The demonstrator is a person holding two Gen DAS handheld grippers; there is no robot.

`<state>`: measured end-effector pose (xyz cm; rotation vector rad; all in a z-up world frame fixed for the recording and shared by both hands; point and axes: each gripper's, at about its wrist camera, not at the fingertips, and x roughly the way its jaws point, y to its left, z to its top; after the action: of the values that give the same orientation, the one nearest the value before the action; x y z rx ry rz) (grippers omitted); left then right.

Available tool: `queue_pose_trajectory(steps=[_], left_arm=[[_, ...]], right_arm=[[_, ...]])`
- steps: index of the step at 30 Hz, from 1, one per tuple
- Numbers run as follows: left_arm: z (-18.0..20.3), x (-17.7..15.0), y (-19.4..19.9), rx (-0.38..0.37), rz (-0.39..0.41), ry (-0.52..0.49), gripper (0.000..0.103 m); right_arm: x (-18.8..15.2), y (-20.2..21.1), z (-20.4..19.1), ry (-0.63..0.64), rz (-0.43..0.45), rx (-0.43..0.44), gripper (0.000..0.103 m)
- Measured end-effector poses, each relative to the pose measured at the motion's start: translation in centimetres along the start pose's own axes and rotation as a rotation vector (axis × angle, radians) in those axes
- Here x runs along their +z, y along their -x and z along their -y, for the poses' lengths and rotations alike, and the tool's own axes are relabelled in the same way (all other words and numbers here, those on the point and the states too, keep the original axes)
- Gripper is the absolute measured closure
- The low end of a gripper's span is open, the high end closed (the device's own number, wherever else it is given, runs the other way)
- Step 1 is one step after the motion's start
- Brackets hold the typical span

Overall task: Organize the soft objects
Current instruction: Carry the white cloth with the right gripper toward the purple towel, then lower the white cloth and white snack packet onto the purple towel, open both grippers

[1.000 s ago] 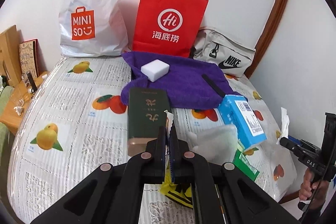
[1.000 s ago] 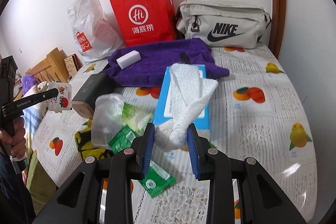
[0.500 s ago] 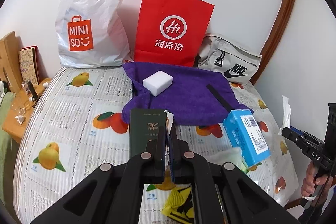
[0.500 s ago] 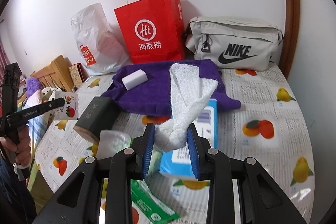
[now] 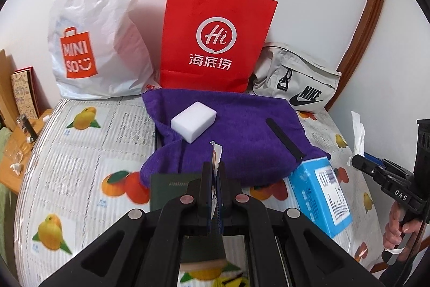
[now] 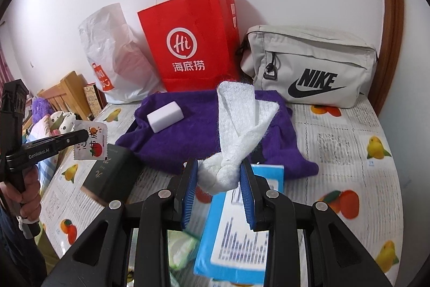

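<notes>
My right gripper (image 6: 219, 174) is shut on a knotted white cloth (image 6: 236, 120) and holds it above the bed, near the purple towel (image 6: 193, 136). My left gripper (image 5: 214, 174) is shut on a small white snack packet (image 5: 215, 152) with a strawberry print, also seen in the right wrist view (image 6: 90, 141). The purple towel (image 5: 236, 131) lies mid-bed with a white sponge block (image 5: 193, 121) and a black strip (image 5: 285, 139) on it.
A red paper bag (image 5: 215, 39), a white Miniso bag (image 5: 94, 26) and a grey Nike pouch (image 5: 295, 82) stand along the wall. A dark green box (image 6: 113, 174) and a blue box (image 6: 239, 227) lie on the fruit-print bed (image 5: 80, 166). A wooden bedside stand (image 5: 16, 141) is left.
Both grippers moved forward and up toward the purple towel, carrying the packet and the white cloth. The green box and blue box slid lower in view.
</notes>
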<state>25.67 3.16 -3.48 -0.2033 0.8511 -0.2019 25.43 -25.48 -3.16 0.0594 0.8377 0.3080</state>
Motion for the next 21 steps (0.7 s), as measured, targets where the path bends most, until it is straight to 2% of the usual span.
queue_pose_trajectory(steps=[12,21], left_arm=[[-0.1,3.1,-5.6,-0.012,-0.061,0.022,0.099],[-0.2,3.9,-9.8,-0.041,-0.136,0.031,0.099]], right_arm=[[3.3,-6.3,1.0,0.03,-0.054,-0.002,0.072],[3.9,-10.9,2.5,0.028,-0.125,-0.021,0.072]])
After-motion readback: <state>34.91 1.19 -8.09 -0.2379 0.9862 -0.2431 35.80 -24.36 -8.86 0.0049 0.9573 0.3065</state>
